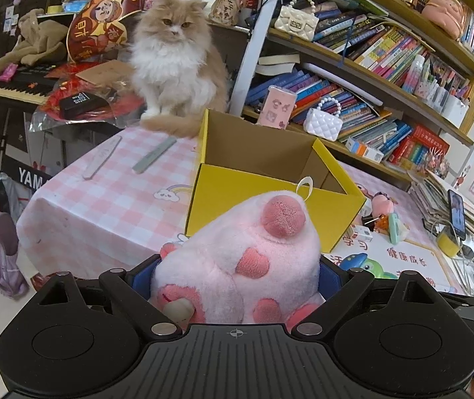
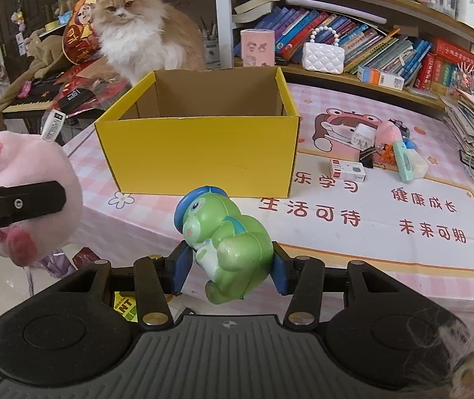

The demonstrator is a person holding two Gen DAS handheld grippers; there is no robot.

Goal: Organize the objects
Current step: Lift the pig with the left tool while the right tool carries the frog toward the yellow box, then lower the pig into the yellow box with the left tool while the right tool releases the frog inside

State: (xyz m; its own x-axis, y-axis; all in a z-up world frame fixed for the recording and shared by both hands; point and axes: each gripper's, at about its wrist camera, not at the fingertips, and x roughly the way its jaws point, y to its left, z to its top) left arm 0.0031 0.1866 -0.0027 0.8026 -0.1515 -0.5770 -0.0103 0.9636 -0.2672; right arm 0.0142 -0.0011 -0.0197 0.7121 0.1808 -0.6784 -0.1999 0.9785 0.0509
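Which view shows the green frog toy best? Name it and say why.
The right wrist view. There the green frog toy sits whole and centred, clamped between the right gripper pads, blue cap showing. The left wrist view shows only a sliver of it, hidden behind the pink plush.

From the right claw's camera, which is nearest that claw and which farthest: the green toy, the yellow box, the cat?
1. Green toy: gripped in the right claw.
2. Yellow box: on the table ahead.
3. Cat: behind the box, far left.

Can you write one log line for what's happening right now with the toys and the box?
left gripper: shut on pink plush | right gripper: shut on green frog | yellow box: empty | cat: behind box
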